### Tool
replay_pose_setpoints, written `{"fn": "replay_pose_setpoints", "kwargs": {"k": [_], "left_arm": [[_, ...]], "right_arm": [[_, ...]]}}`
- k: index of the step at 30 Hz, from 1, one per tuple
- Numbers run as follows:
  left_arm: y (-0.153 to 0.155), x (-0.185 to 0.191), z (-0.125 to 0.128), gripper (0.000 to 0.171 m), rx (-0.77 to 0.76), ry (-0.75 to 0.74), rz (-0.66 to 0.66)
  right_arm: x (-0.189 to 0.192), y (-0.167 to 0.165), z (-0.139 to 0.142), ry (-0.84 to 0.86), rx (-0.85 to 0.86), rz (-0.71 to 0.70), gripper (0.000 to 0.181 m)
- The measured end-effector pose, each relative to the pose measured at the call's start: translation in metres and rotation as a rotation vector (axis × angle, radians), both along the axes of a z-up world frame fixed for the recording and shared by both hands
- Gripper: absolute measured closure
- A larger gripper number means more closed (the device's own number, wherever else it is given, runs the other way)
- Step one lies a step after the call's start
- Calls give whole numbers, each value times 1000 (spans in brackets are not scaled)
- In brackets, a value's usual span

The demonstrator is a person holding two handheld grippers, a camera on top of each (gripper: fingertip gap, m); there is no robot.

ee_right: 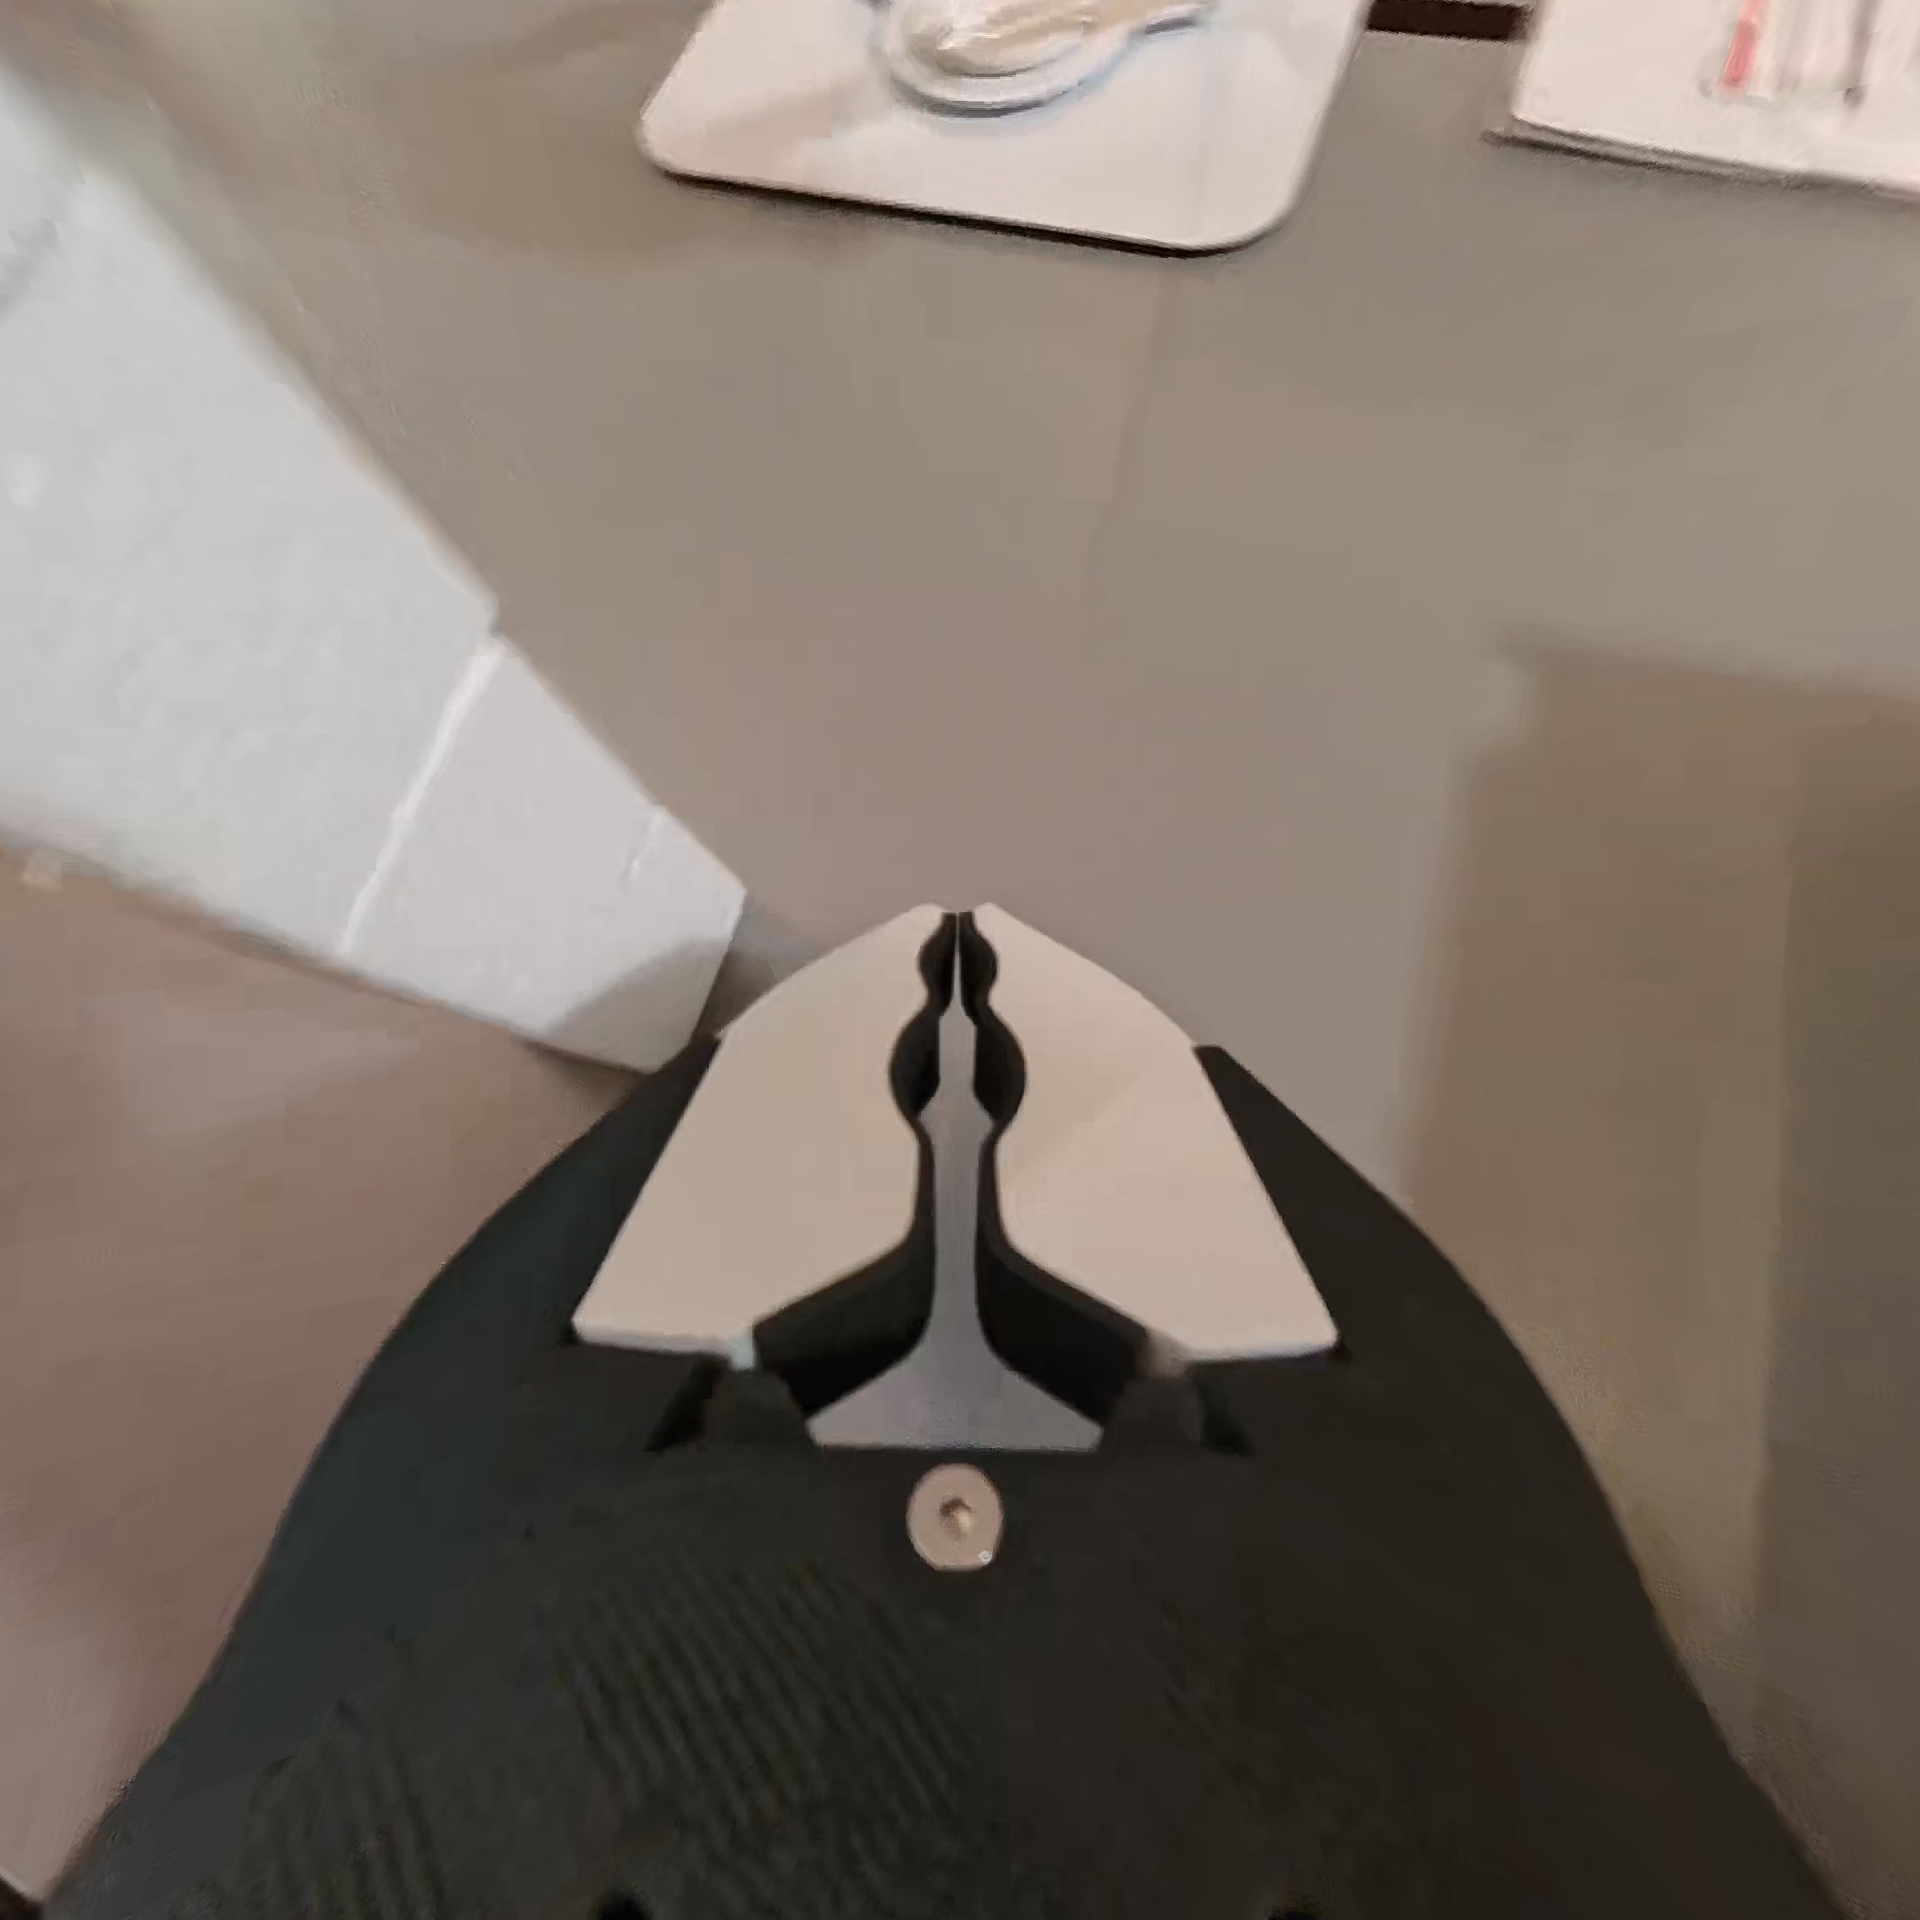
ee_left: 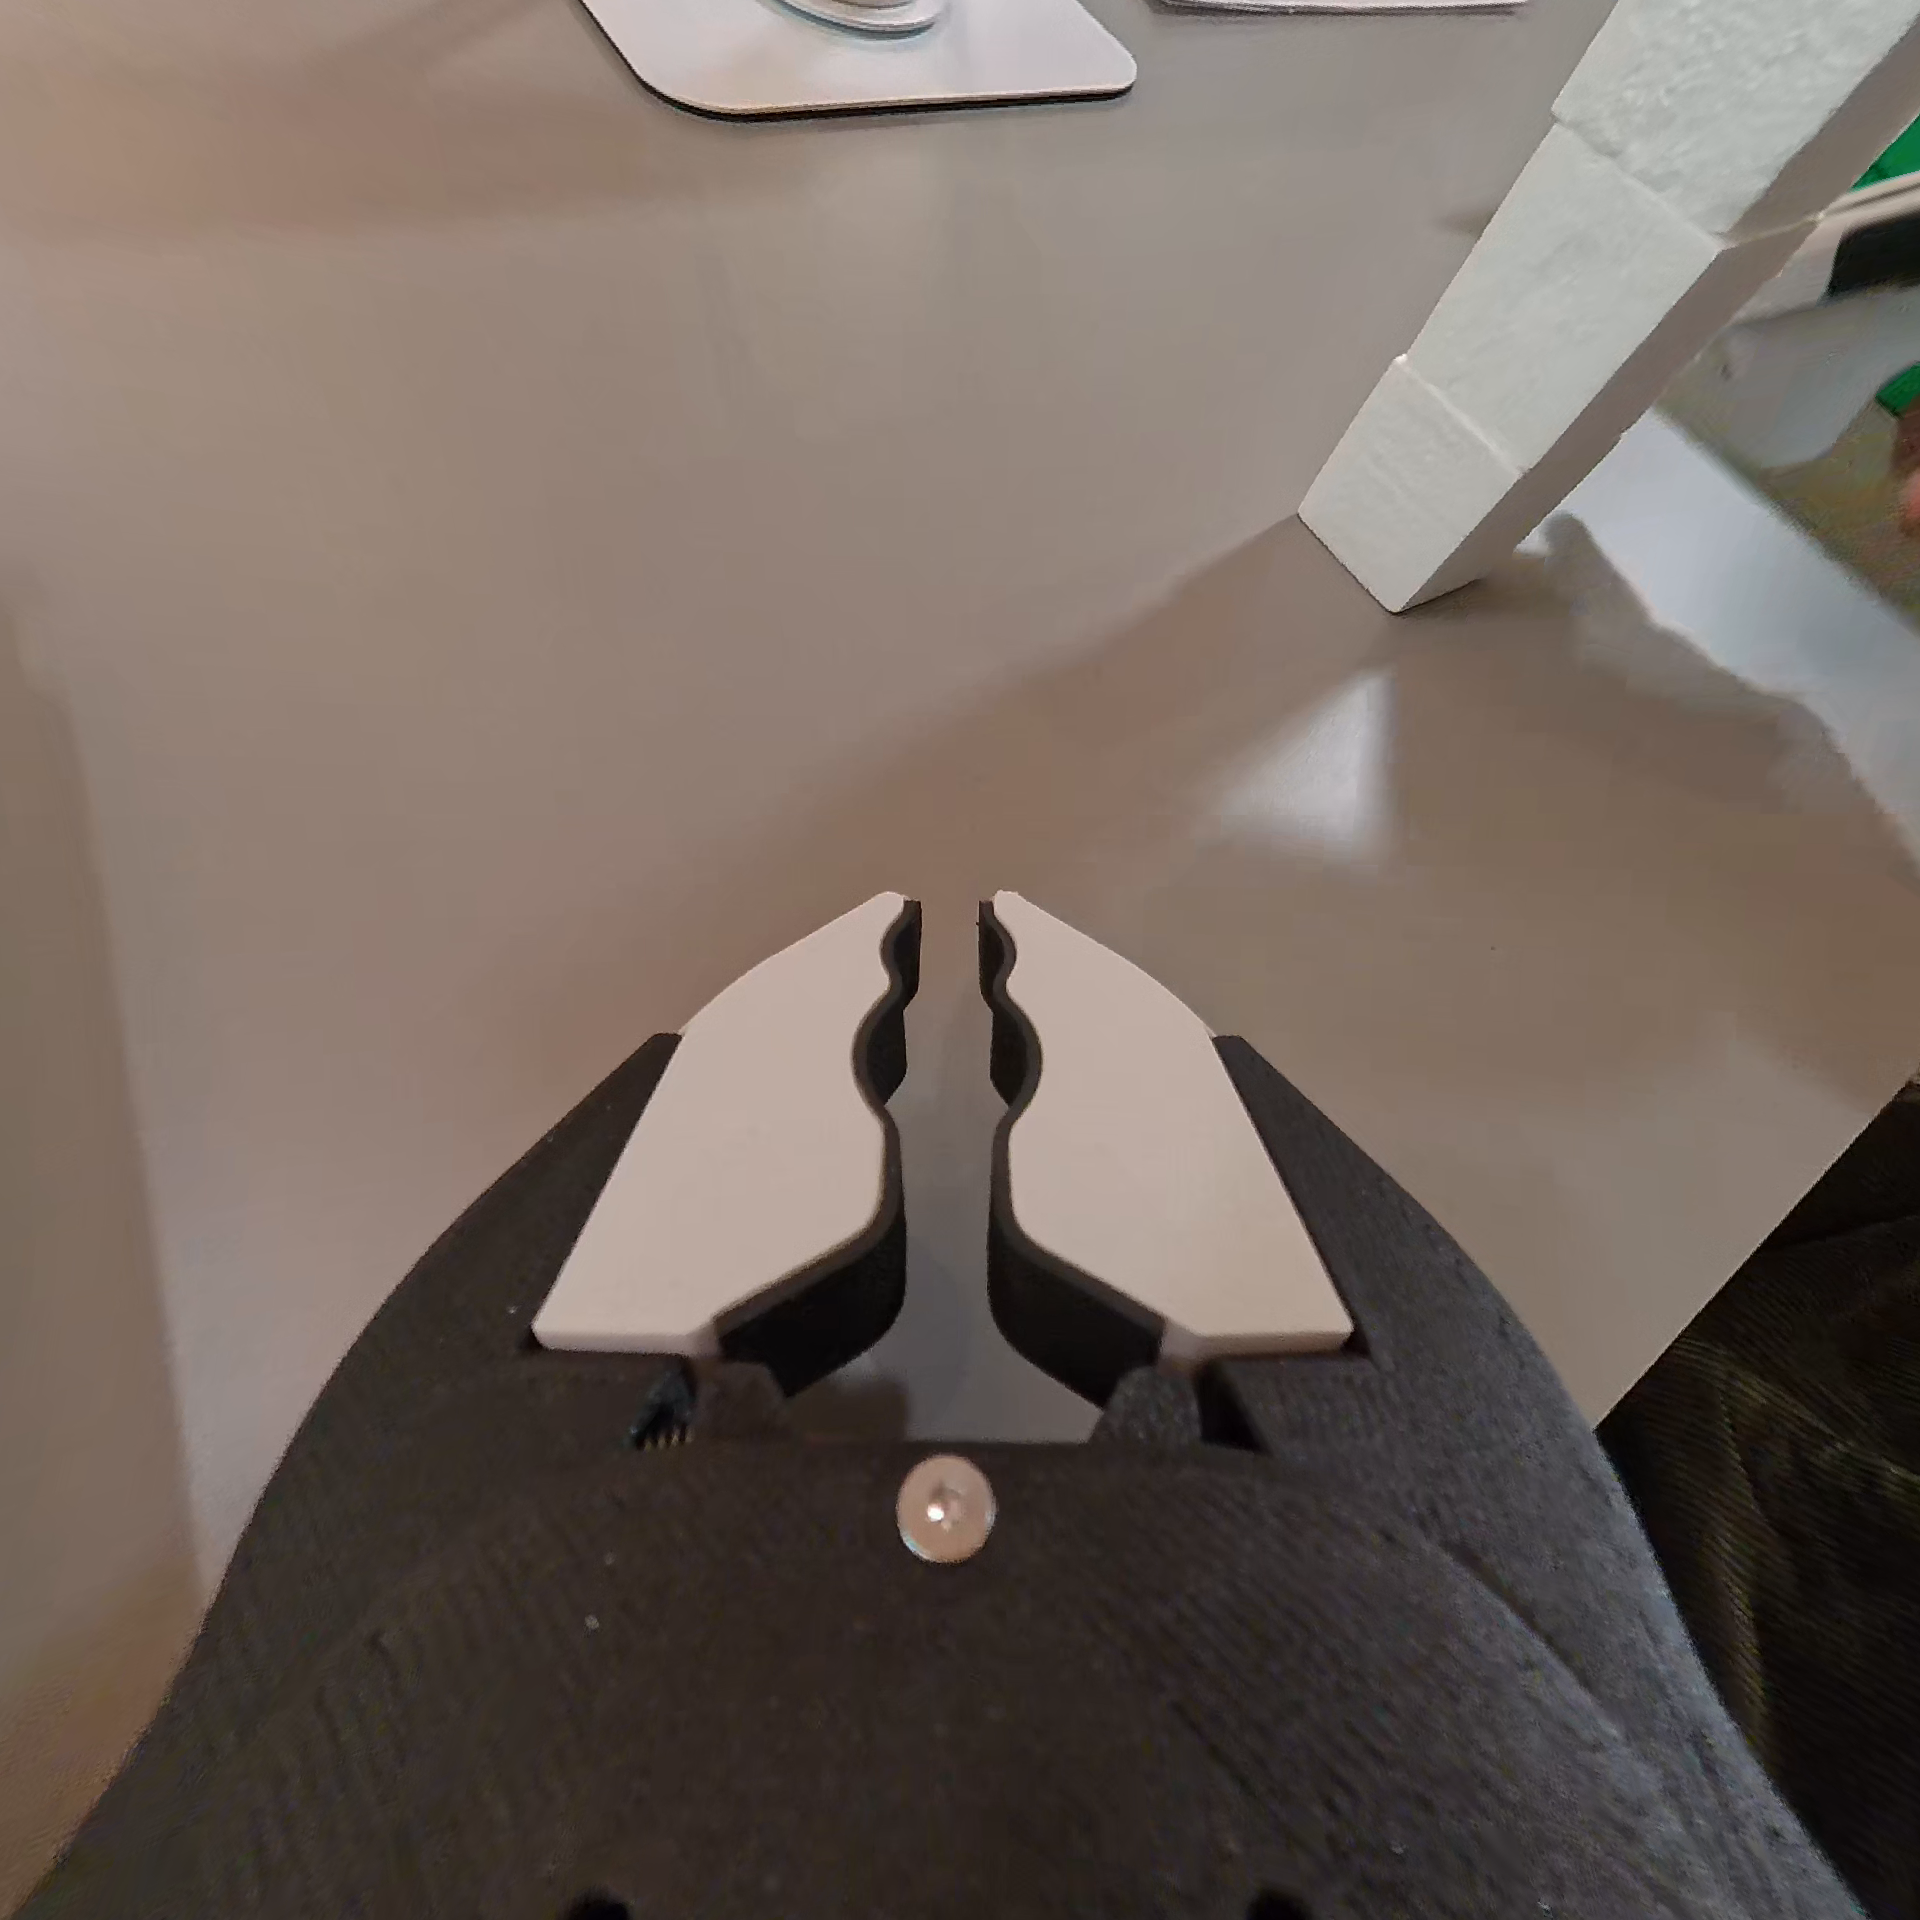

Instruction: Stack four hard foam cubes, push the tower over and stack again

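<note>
My left gripper (ee_left: pixel 950 906) hovers over the grey table (ee_left: pixel 520 520). Its jaws stand a narrow gap apart with only bare table between the pads, so it is open and empty. A long white foam block (ee_left: pixel 1455 416) leans at the upper right, its lower end resting on the table, well clear of the left fingertips. My right gripper (ee_right: pixel 955 916) is shut with its tips touching and nothing between them. The same foam block (ee_right: pixel 312 727) lies close to the left of the right gripper; its near corner is just beside the left finger (ee_right: pixel 831 1039). The right wrist view is blurred.
A silver rounded flat base (ee_left: pixel 883 62) with a round foot on it sits at the far edge; it also shows in the right wrist view (ee_right: pixel 987 135). White paper sheets (ee_right: pixel 1714 94) lie at the far right. Dark ribbed fabric (ee_left: pixel 1766 1455) lies beyond the table's right edge. The grippers' ends are close to 30 centimeters from one another.
</note>
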State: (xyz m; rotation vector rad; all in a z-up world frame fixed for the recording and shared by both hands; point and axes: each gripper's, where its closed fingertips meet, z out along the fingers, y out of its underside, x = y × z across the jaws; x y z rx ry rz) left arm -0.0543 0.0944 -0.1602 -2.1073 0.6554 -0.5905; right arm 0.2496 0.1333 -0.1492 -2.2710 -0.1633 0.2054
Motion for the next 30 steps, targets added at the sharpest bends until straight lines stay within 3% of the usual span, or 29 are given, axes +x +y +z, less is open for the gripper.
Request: {"fn": "replay_pose_setpoints", "kwargs": {"k": [5,7,10,12,16,23,25,28,30], "left_arm": [[0,0,0,160,-3,-5,2],[0,0,0,160,-5,-4,1],[0,0,0,160,-5,-4,-1],[0,0,0,160,-3,-6,3],[1,-2,3,159,13,-14,17],[10,-12,7,157,17,-58,107],[11,-12,8,158,15,-77,114],[12,-12,8,157,9,-80,114],[12,-12,8,157,13,-78,113]], "right_arm": [[18,11,-5,4,-183,-202,181],[0,16,0,-31,-200,-156,181],[-73,19,29,61,-137,90,181],[-88,24,43,65,-88,110,181],[-56,33,50,7,18,46,181],[15,22,34,245,135,51,169],[20,22,32,383,135,54,163],[0,18,52,651,174,150,149],[-12,15,60,693,199,197,141]]}}
